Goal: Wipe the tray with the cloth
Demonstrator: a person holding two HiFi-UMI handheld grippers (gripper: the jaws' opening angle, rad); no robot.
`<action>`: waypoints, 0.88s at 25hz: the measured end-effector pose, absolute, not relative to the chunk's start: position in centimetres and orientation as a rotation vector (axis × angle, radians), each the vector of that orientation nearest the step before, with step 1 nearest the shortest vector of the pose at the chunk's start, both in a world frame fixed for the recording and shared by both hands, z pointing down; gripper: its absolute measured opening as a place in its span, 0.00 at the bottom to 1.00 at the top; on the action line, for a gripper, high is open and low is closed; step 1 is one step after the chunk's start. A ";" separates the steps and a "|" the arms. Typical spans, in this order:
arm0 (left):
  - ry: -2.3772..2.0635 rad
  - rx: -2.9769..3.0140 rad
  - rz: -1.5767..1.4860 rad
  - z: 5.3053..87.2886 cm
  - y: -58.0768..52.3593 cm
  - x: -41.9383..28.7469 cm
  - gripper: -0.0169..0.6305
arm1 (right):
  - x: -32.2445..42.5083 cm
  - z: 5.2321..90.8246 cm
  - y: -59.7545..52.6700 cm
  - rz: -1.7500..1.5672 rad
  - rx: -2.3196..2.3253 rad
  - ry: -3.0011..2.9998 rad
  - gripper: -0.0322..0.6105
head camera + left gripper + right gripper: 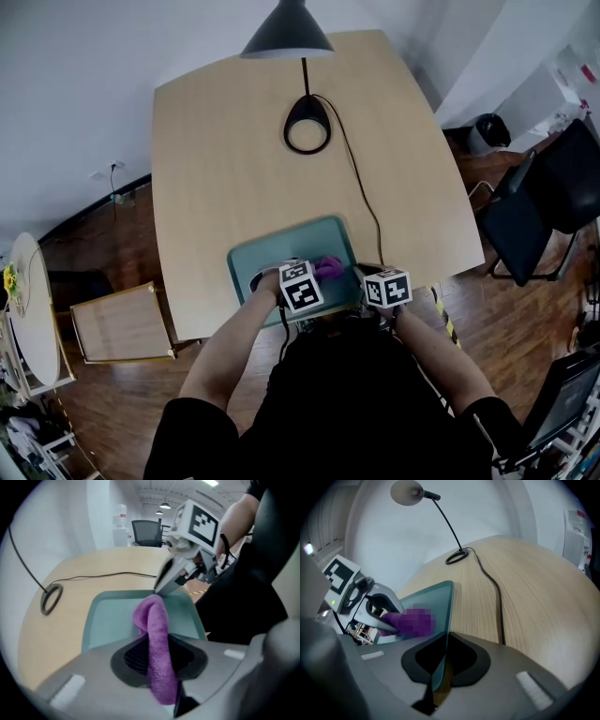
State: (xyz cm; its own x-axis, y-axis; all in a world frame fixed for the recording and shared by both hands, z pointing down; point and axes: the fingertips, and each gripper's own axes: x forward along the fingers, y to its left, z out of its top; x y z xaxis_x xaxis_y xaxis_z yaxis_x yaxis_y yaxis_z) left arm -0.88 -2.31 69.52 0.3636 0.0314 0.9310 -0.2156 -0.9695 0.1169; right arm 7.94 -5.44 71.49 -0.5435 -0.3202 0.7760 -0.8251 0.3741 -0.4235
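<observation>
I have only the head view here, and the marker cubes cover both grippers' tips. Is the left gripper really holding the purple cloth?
Observer: Yes, the left gripper is shut on the purple cloth, which sticks out in front of it.
Operator: And the right gripper?
Observer: It is shut on the rim of the tray, with the thin edge between its jaws.
Operator: Is the cloth on the tray floor?
Observer: Its free end folds over above the floor. Contact doesn't show.

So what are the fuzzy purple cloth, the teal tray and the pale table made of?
The purple cloth looks like soft microfibre or terry: matte, fuzzy nap. The teal tray: probably plastic, smooth, evenly coloured, dull sheen. The pale table: wood or wood-look laminate; fine grain lines show.
</observation>
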 end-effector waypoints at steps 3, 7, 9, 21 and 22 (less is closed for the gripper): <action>-0.278 2.392 1.702 69.1 -6.8 -2.9 0.19 | 8.0 71.5 -5.4 1.113 0.987 -2.052 0.08; -0.371 2.377 1.822 68.9 -11.8 -4.8 0.19 | 7.8 71.4 -5.3 1.120 0.990 -2.059 0.08; -0.365 2.360 1.852 69.2 -12.7 -5.2 0.19 | 7.7 71.3 -5.3 1.124 0.990 -2.062 0.08; -0.192 2.329 1.665 70.2 -4.6 -1.6 0.19 | 8.3 71.6 -5.3 1.117 0.986 -2.069 0.08; -0.149 2.331 1.665 70.2 -3.2 -1.3 0.19 | 8.3 71.7 -5.3 1.111 0.985 -2.068 0.08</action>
